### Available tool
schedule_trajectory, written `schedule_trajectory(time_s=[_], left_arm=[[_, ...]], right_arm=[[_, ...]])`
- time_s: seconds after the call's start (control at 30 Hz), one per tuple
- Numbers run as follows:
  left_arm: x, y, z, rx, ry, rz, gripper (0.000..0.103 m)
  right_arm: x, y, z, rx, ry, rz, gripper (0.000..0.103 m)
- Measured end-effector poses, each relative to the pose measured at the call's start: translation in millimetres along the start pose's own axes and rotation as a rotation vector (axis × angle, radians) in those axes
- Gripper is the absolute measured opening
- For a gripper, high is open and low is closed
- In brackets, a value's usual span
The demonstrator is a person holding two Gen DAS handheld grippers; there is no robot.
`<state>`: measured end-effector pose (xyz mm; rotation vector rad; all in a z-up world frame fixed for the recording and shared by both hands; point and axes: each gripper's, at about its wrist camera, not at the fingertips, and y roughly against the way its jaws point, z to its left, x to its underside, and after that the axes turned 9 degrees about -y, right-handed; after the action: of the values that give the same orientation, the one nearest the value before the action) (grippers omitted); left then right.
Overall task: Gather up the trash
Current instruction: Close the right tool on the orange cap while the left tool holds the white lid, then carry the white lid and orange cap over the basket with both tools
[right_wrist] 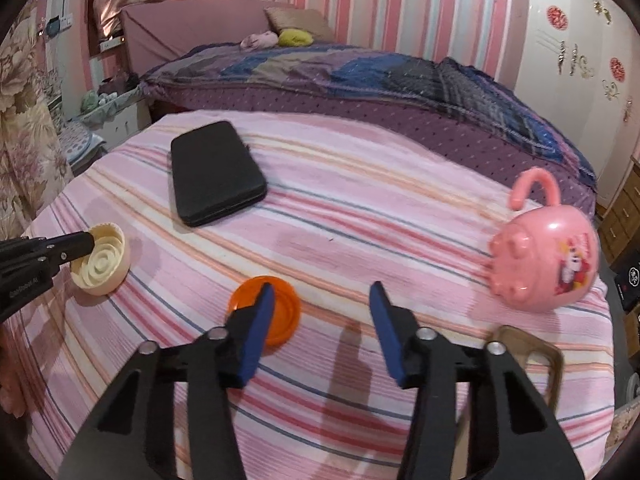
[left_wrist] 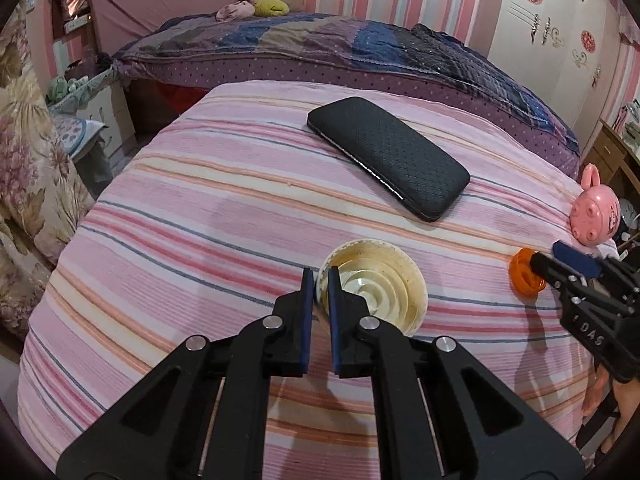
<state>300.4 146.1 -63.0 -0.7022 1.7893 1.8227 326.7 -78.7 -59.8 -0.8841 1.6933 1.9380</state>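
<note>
From where I sat, the collecting was only partly under way. My left gripper [left_wrist: 320, 280] had its fingers closed on the rim of the cream lid [left_wrist: 374, 286], one pad outside the wall and one inside, so I judged that piece as taken in hand, though it lay low over the striped counter [left_wrist: 180, 220] near the left edge and I could not tell whether it was lifted clear. My right gripper [right_wrist: 322, 300] was not yet gripping anything: its fingers stood apart, the left one over the orange lid [right_wrist: 266, 310] and the other well to the side on bare cloth, no pad pressing on it. That lid lay flat toward the near edge, between the cream lid and the pink toy [right_wrist: 546, 260] at the right edge. A black case [right_wrist: 218, 174] lay toward the far edge, touched by neither gripper; I took it and the toy for belongings, not trash, but that was my guess. I saw no bin or bag in either view, so nothing had been dropped anywhere as far as I could tell. Left to do: secure the orange lid and carry both lids to wherever the trash goes.
</note>
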Motion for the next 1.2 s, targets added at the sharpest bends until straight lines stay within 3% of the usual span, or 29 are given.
schedule_trajectory(time_s=[0.27, 0.37, 1.2], left_arm=[[-1, -1, -5, -0.012, -0.018, -0.003, 0.006], [-1, 0, -7, -0.011, -0.022, -0.005, 0.006], [4, 25, -23, 0.028, -0.041, -0.034, 0.006]], right_arm=[[5, -4, 6, -0.062, 0.021, 0.034, 0.012], [8, -8, 7, -0.082, 0.023, 0.036, 0.007], [22, 28, -33, -0.034, -0.028, -0.016, 0.006]])
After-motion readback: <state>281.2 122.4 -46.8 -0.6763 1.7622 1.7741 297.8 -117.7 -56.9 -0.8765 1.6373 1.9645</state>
